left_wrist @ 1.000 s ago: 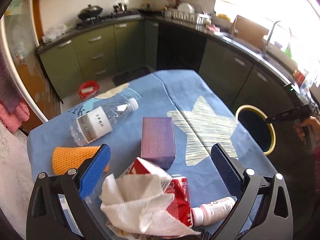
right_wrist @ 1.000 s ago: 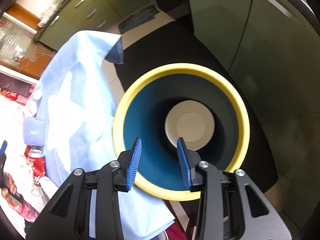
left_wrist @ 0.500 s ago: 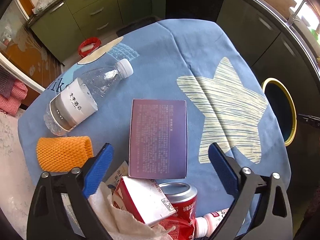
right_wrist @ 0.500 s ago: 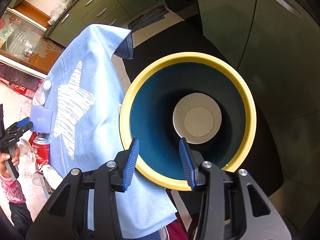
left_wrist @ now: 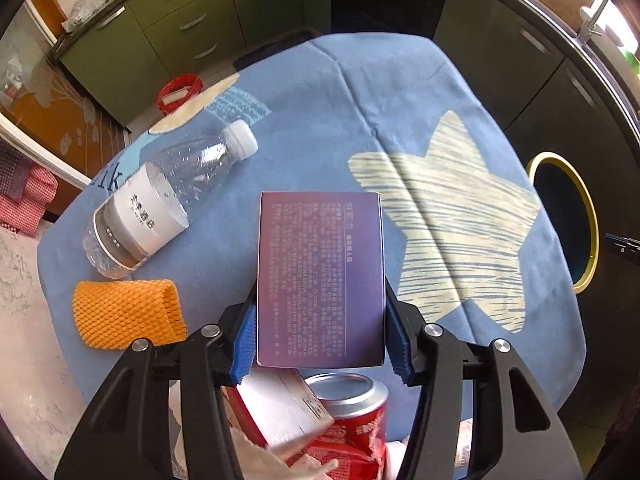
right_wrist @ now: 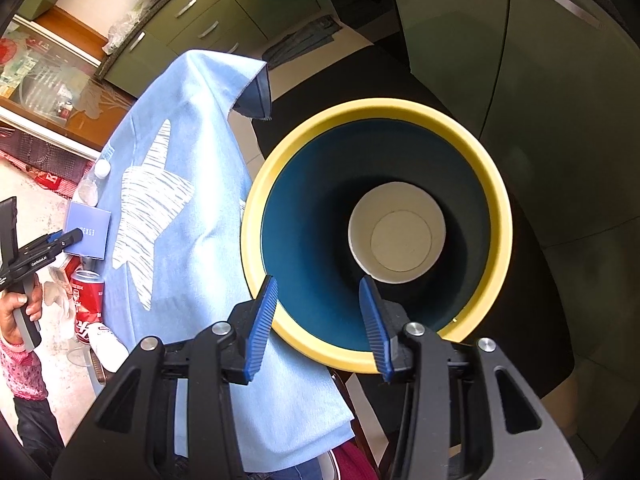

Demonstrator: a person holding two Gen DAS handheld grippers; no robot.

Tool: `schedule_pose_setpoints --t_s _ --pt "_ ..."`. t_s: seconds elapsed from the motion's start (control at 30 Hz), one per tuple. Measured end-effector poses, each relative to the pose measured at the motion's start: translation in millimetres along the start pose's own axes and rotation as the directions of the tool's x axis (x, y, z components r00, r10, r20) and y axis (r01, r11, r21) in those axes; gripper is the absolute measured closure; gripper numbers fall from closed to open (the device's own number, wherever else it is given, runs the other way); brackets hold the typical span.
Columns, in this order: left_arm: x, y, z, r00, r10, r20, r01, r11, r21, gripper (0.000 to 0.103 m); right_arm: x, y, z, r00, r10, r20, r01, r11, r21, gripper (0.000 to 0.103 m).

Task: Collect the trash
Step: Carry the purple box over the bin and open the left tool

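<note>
Lowered since the earlier frame, left tongs [left_wrist: 320,336] now closing around purple box [left_wrist: 320,280], blue pads at both long sides. Box flat on blue star-print surface [left_wrist: 400,92], rectangular, matte, covered in fine white print, beside clear bottle [left_wrist: 168,200] and red can [left_wrist: 352,412]. Right tongs [right_wrist: 320,320] part open, empty, above yellow-rimmed bin [right_wrist: 500,200].

A blue star-print tablecloth [left_wrist: 400,92] carries 1 plastic bottle [left_wrist: 160,208], orange mesh sleeve [left_wrist: 124,316], purple box [left_wrist: 320,276] and red can [left_wrist: 352,412].
</note>
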State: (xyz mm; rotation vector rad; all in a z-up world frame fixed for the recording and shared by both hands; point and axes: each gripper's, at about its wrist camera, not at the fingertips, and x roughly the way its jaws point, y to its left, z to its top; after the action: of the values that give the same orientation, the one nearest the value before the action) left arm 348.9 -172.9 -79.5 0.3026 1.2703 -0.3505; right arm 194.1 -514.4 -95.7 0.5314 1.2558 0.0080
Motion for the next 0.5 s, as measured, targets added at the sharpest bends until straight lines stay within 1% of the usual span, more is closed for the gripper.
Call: schedule_pose_setpoints --t_s 0.13,0.23,0.3,0.4,0.5 --pt "-32.2 -25.2 1.2 0.998 -0.013 0.068 0.009 0.998 0.057 0.050 -13.8 -2.2 -11.4 0.999 0.007 0.044 -0.007 1.000 -0.004 0.062" --pt "-55.7 -60.9 2.3 0.993 -0.060 0.103 0.047 0.991 0.127 0.050 -28.9 -8.0 -27.4 0.996 0.004 0.090 -0.004 1.000 -0.003 0.062" --pt "-67.5 -91.4 2.3 0.989 -0.096 0.116 0.074 0.980 0.186 0.050 -38.9 -13.0 -39.1 0.993 -0.015 0.121 0.015 1.000 -0.003 0.062" --pt "-75.6 -144.6 2.7 0.982 -0.153 0.110 0.117 0.952 0.282 0.050 -55.0 -25.6 -58.6 0.986 -0.030 0.166 0.028 1.000 0.012 0.062" --pt "-71.0 -202.2 5.9 0.975 -0.213 0.070 0.174 0.916 0.361 0.050 -69.3 -42.1 -77.4 0.978 -0.049 0.201 0.043 0.998 0.037 0.062"
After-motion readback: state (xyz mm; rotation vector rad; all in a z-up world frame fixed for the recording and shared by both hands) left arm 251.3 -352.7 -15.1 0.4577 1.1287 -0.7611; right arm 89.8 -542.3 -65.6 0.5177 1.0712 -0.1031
